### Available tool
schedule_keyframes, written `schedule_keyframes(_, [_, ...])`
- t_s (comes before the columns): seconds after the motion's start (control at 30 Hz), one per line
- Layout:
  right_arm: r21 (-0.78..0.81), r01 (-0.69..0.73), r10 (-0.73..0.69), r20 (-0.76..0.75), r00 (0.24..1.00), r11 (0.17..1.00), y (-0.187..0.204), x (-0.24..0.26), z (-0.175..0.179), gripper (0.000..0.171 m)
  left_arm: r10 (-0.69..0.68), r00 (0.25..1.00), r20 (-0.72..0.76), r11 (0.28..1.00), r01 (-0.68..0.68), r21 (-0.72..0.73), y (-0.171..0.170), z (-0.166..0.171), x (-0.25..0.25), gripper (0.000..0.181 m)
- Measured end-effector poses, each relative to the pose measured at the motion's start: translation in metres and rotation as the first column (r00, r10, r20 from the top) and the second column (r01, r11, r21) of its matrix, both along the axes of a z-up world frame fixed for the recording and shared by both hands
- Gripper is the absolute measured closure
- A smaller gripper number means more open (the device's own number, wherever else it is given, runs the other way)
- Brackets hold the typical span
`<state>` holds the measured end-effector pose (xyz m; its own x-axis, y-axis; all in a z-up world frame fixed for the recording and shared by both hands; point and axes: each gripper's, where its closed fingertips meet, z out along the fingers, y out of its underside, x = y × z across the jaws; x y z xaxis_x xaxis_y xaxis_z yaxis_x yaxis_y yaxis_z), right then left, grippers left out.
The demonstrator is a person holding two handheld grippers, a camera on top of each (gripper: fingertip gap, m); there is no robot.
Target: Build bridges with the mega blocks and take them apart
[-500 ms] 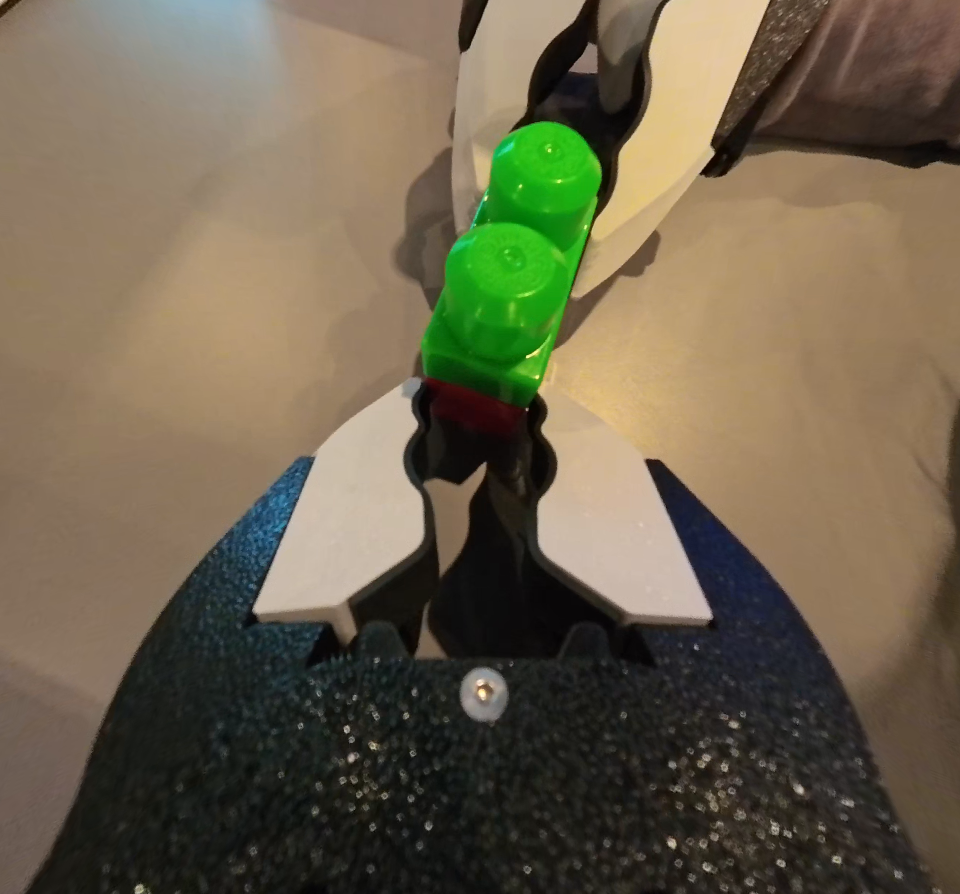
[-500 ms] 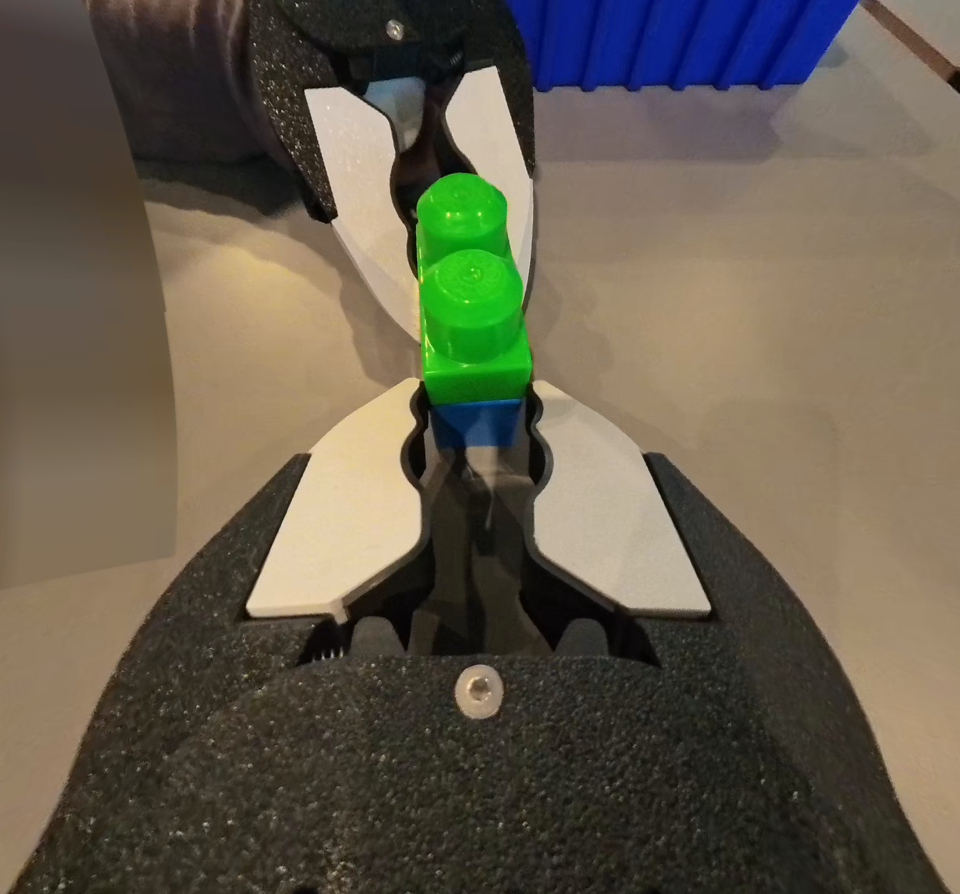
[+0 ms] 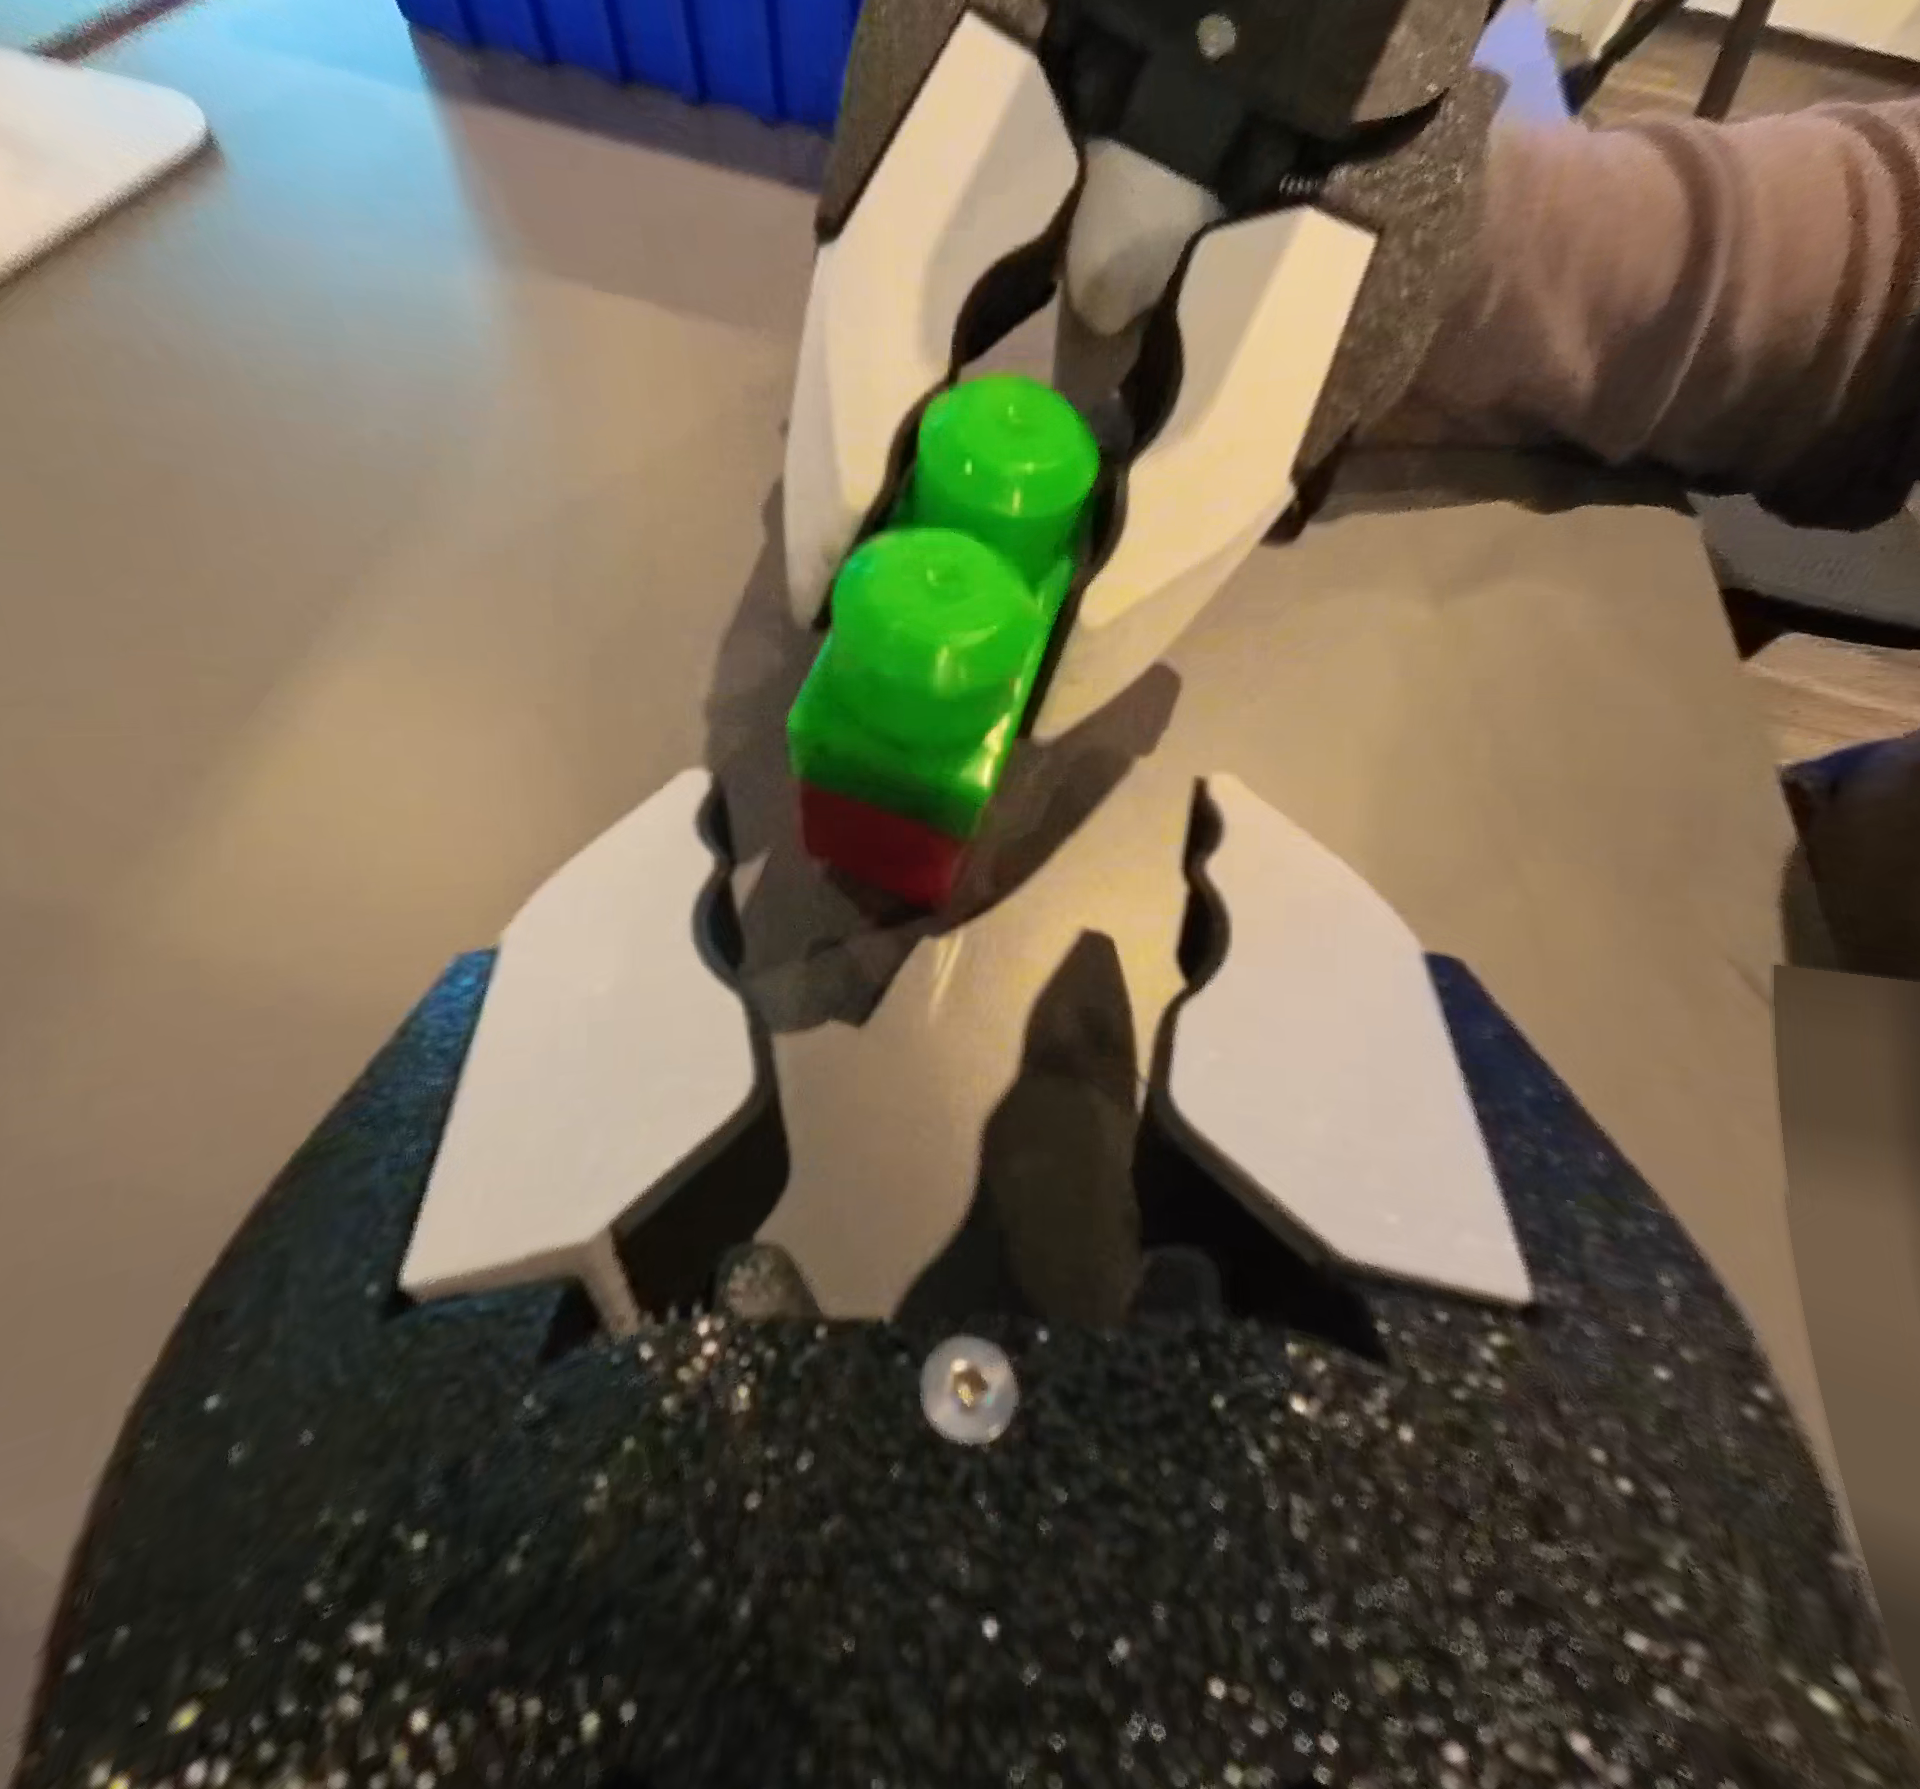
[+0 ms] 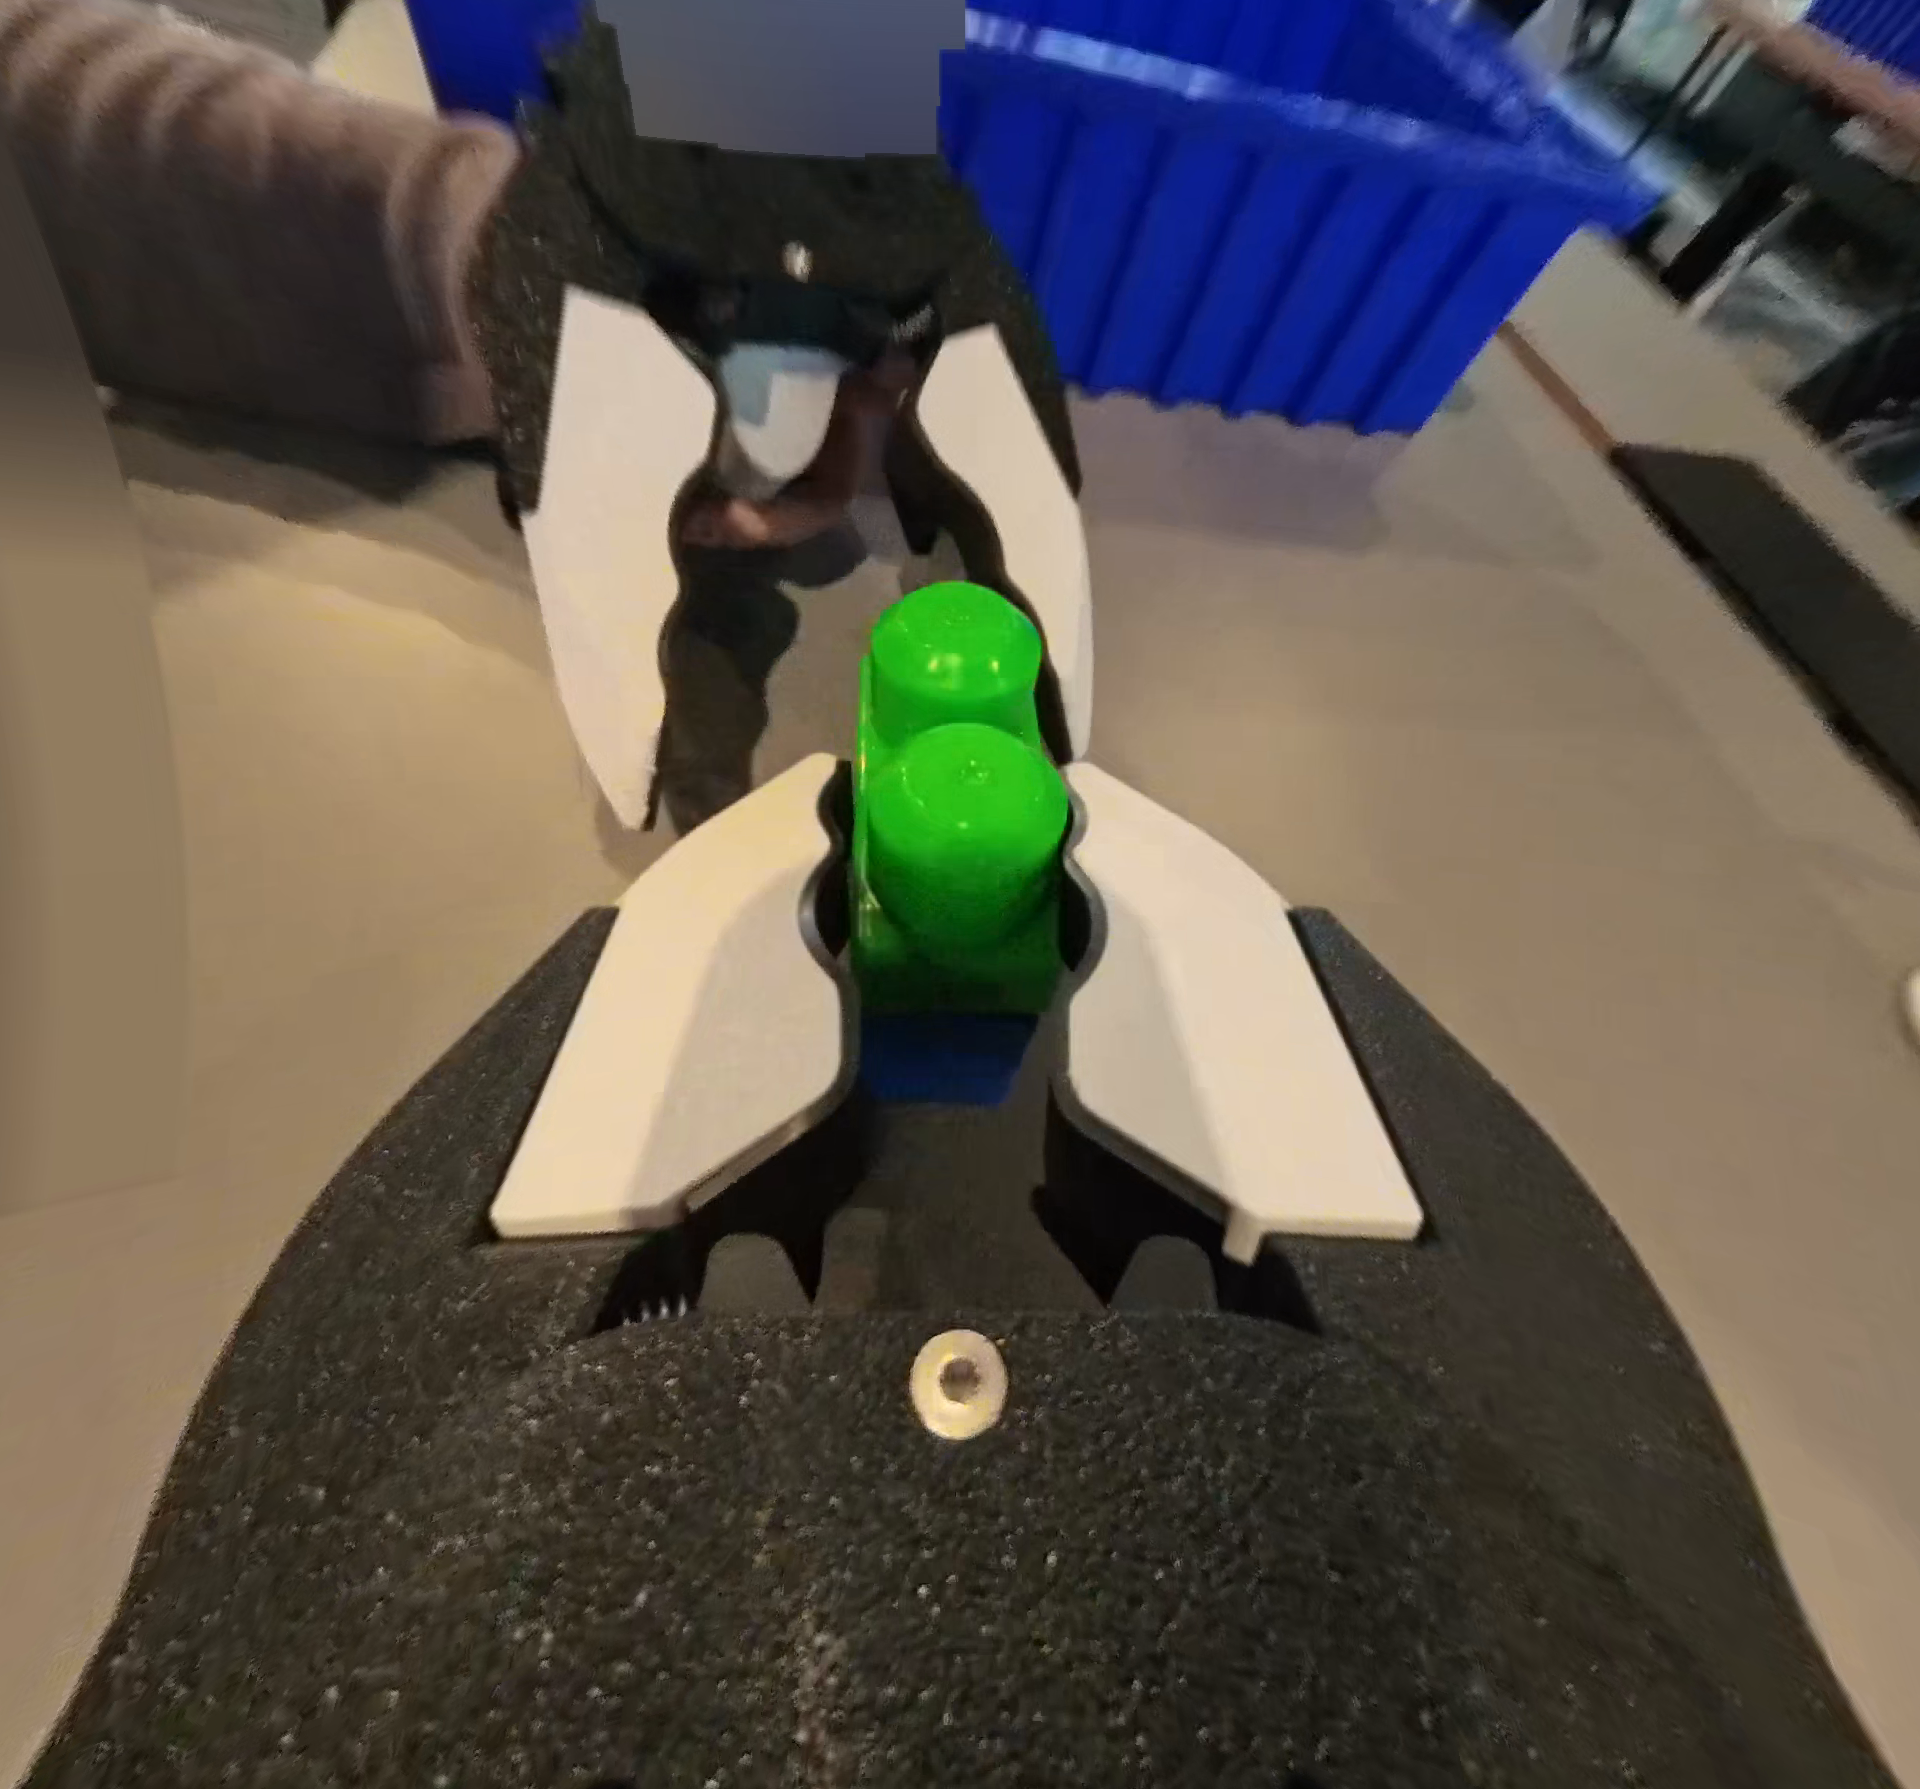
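Since a moment ago the left gripper [image 3: 951,866] has spread wide, letting go. At its twelve o'clock the right gripper [image 4: 951,866] alone pinches the green block [image 4: 956,835], so the red block [image 3: 883,846] beneath may drop.

right gripper [image 4: 951,866] clamps green block [image 4: 951,835] | left gripper [image 4: 831,700] spread

A blue ribbed bin [image 4: 1299,253] stands on the glossy beige table [image 3: 312,544].

Bright green block [image 3: 935,617], red block [image 3: 883,840] under, blue block [image 4: 940,1059], ribbed blue bin [image 4: 1247,212], beige table [image 3: 312,596]
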<state>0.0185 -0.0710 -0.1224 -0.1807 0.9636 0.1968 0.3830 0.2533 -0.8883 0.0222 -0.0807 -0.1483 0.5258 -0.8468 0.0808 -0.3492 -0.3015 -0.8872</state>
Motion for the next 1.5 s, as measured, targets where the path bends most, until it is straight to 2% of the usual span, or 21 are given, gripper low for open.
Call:
schedule_keyframes(0.03, [0.001,0.012,-0.012,-0.038,0.999,1.0,-0.002,0.006,0.017,0.135,-0.002,1.0,0.009,0.999,0.001,0.032,0.0,0.005,0.001,0.092])
schedule_keyframes(0.13, [0.029,0.086,-0.082,-0.132,0.988,0.996,-0.001,0.049,0.075,0.135,0.016,0.999,0.045,0.996,-0.019,0.082,0.002,0.014,0.002,0.084])
schedule_keyframes(0.2, [0.155,0.202,-0.179,-0.151,0.972,0.967,0.014,0.097,0.109,0.135,0.024,0.995,0.094,0.994,-0.034,0.107,0.004,0.021,0.003,0.083])
schedule_keyframes(0.27, [0.276,0.345,-0.319,-0.136,0.938,0.897,0.041,0.156,0.136,0.135,0.027,0.987,0.16,0.99,-0.049,0.134,0.004,0.03,0.005,0.083])
schedule_keyframes(0.33, [0.298,0.446,-0.452,-0.055,0.89,0.844,0.069,0.216,0.143,0.135,0.032,0.971,0.238,0.985,-0.07,0.156,0.005,0.041,0.007,0.085])
schedule_keyframes(0.4, [0.248,0.461,-0.489,0.065,0.87,0.852,0.089,0.259,0.129,0.135,0.046,0.946,0.32,0.982,-0.101,0.158,0.008,0.049,0.009,0.088])
schedule_keyframes(0.53, [0.094,0.308,-0.322,0.292,0.901,0.947,0.1,0.29,0.074,0.135,0.088,0.908,0.41,0.968,-0.176,0.18,0.017,0.06,0.011,0.091])
schedule_keyframes(0.63, [0.036,0.223,-0.218,0.412,0.885,0.974,0.107,0.298,0.038,0.135,0.106,0.907,0.408,0.95,-0.214,0.229,0.02,0.063,0.012,0.094])
schedule_keyframes(0.73, [-0.048,0.147,-0.119,0.373,0.92,0.988,0.107,0.29,0.023,0.135,0.122,0.907,0.402,0.935,-0.242,0.261,0.02,0.064,0.011,0.1])
schedule_keyframes(0.9, [-0.11,0.087,-0.042,0.359,0.933,0.99,0.104,0.294,0.003,0.135,0.152,0.901,0.407,0.93,-0.27,0.249,0.024,0.064,0.008,0.103])
schedule_keyframes(1.03, [-0.11,0.083,-0.031,0.41,0.912,0.99,0.1,0.305,-0.014,0.134,0.154,0.899,0.411,0.932,-0.27,0.24,0.025,0.064,0.008,0.104])
schedule_keyframes(1.07, [-0.107,0.097,-0.045,0.409,0.912,0.99,0.101,0.307,-0.012,0.128,0.154,0.898,0.412,0.933,-0.269,0.24,0.025,0.064,0.007,0.104])
schedule_keyframes(1.2, [-0.066,0.191,-0.158,0.34,0.927,0.979,0.109,0.312,0.015,0.108,0.15,0.894,0.423,0.932,-0.271,0.242,0.024,0.065,0.007,0.104])
schedule_keyframes(1.3, [-0.03,0.273,-0.261,0.218,0.941,0.961,0.113,0.305,0.052,0.095,0.156,0.888,0.433,0.924,-0.285,0.253,0.024,0.067,0.004,0.103])
schedule_keyframes(1.4, [0.024,0.291,-0.291,-0.011,0.957,0.956,0.098,0.277,0.104,0.09,0.183,0.887,0.425,0.899,-0.325,0.293,0.027,0.069,0.001,0.101])
schedule_keyframes(1.5, [0.111,0.288,-0.244,-0.301,0.922,0.951,0.067,0.233,0.156,0.09,0.222,0.886,0.407,0.851,-0.38,0.362,0.03,0.073,-0.007,0.095])
